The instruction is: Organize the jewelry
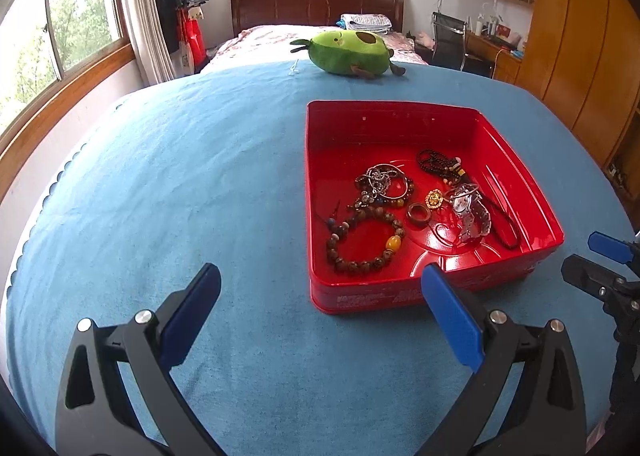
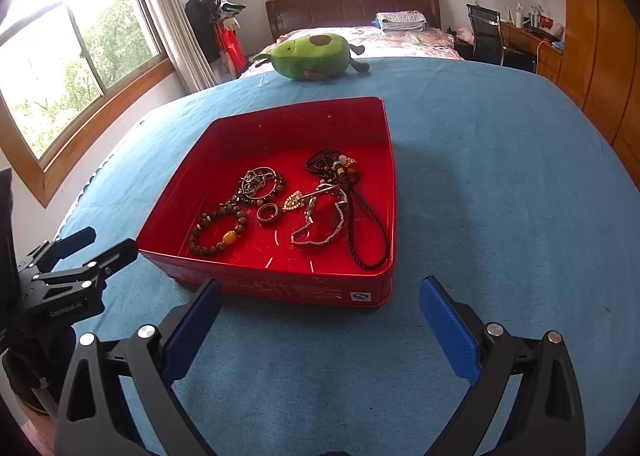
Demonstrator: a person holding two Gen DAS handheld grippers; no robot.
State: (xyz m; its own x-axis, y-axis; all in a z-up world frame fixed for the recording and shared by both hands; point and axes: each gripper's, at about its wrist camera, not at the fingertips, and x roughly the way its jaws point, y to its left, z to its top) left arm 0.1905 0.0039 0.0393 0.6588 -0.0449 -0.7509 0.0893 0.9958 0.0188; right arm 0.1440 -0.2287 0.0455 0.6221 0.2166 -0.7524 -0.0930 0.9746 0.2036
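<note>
Left gripper [image 1: 320, 312] spread wide, empty, above blue cloth [image 1: 168, 176]. Right gripper [image 2: 320, 316] likewise agape, holding nothing. Jewelry [image 2: 280, 204] heaped inside red tin [image 2: 280, 288], just ahead of both.

right gripper [image 1: 600, 260] cut off, tin print [image 2: 296, 290] unreadable

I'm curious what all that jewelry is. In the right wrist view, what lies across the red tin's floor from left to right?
Brown wooden bead bracelet with a yellow bead → dark wooden ring → small gold pendant → silver metal watch → dark braided cord loop.
</note>
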